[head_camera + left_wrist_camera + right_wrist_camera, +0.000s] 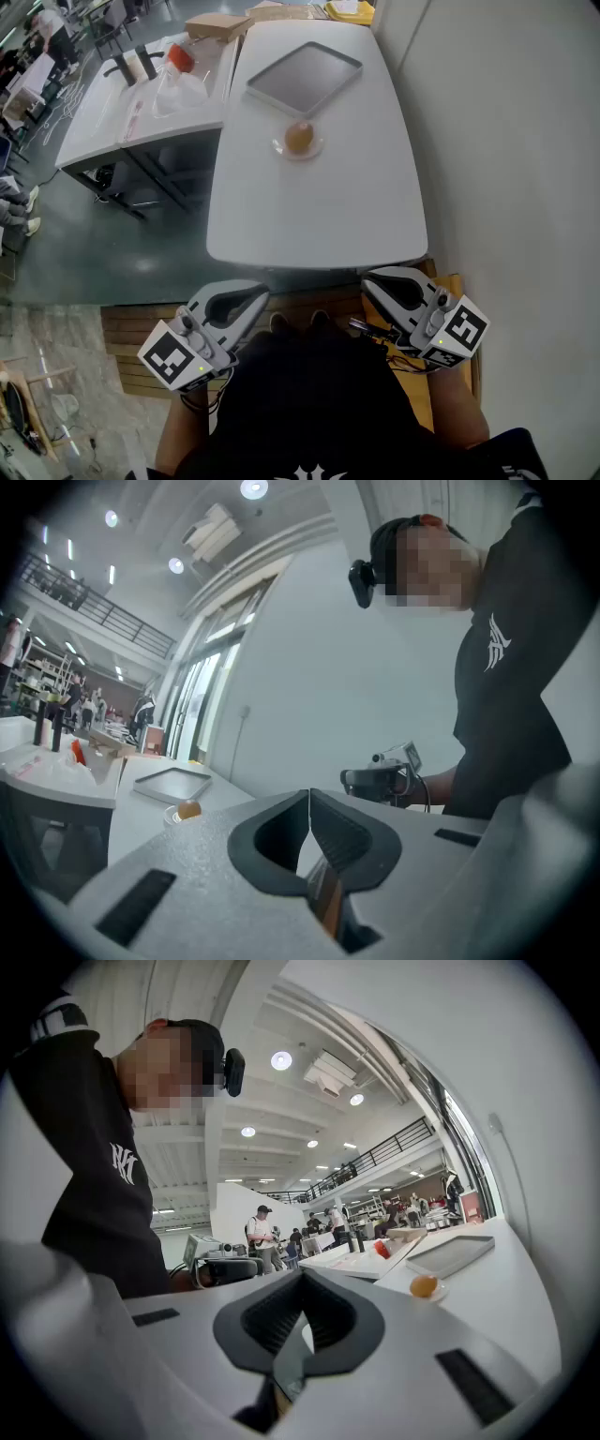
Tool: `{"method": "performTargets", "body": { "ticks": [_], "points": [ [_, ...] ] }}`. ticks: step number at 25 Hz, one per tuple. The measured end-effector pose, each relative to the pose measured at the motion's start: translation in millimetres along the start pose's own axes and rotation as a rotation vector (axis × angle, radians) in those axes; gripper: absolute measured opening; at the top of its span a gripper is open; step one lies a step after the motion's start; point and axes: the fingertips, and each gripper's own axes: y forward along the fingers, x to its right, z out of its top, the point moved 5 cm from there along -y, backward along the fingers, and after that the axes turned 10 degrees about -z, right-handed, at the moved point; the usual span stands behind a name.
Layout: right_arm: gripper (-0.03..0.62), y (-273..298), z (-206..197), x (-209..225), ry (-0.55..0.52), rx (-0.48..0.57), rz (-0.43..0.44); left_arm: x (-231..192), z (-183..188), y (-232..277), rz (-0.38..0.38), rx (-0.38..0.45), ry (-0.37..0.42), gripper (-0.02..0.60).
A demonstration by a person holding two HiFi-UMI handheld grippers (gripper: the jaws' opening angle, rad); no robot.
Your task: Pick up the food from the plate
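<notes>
A round orange-brown piece of food (pixel 298 137) lies on a small clear plate (pixel 281 148) in the far half of the white table (pixel 319 206). It also shows small in the left gripper view as food (pixel 188 809) and in the right gripper view as food (pixel 424 1285). Both grippers are held close to the person's body, short of the table's near edge and far from the plate. My left gripper (pixel 259 292) is shut with nothing in it, its jaws meeting (pixel 309 795). My right gripper (pixel 369 280) is likewise shut and empty (pixel 302 1281).
A grey tray (pixel 304 78) lies just beyond the plate. A second table (pixel 141 112) at the left holds bottles, a plastic bag and a cardboard box (pixel 217 26). A white wall (pixel 506 141) runs along the right. People stand in the far hall (pixel 258 1232).
</notes>
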Motion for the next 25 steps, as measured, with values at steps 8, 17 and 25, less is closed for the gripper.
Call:
{"method": "performTargets", "body": {
  "ticks": [8,17,25],
  "points": [
    [0.003,7.2,0.2,-3.5,-0.011,-0.005,-0.029,-9.0,-11.2,-3.3,-0.023,-0.008,-0.01,0.006],
    [0.003,25.4,-1.0,-10.2,-0.039,-0.005,-0.094,-20.0,-15.5,-9.9,-0.047,-0.002,-0.033,0.006],
    [0.005,35.0,8.7,-23.4,-0.078,0.034,-0.132,-35.5,-18.7,-25.4,-0.071,0.003,-0.034,0.006]
  ]
}}
